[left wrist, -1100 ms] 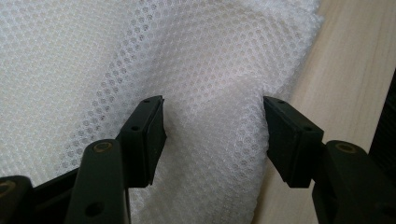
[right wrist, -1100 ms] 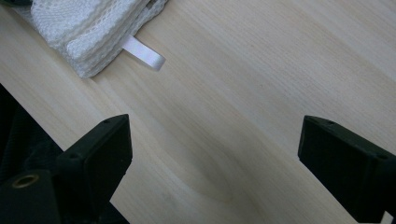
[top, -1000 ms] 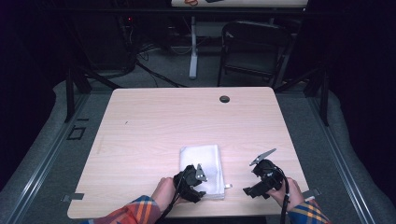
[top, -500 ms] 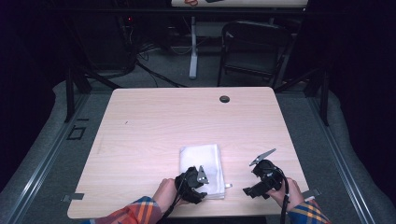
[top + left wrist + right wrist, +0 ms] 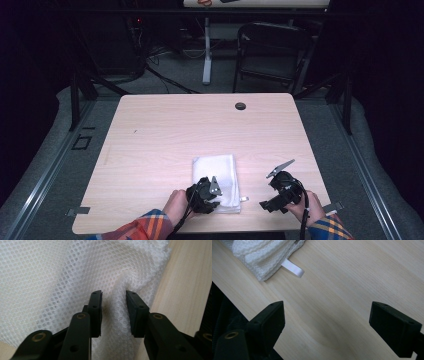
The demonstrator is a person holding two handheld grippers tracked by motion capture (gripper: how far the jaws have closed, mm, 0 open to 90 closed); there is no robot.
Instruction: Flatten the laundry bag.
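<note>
Between our left gripper's fingers a raised ridge of white mesh cloth is gathered; the fingers have just been closing on it and now stand narrow, with the fold filling the gap between them. Whether the pads already press the cloth we cannot tell for sure. The cloth bunches and swirls just ahead of the fingertips, and bare table shows right beside it.

Our right gripper's fingers stand wide apart above bare wood, with nothing between them. Ahead of them the folded cloth's corner and its small white tag lie flat on the table.

From the high view, the folded cloth lies near the table's near edge, our left gripper at its near end, our right gripper well apart to the right.
</note>
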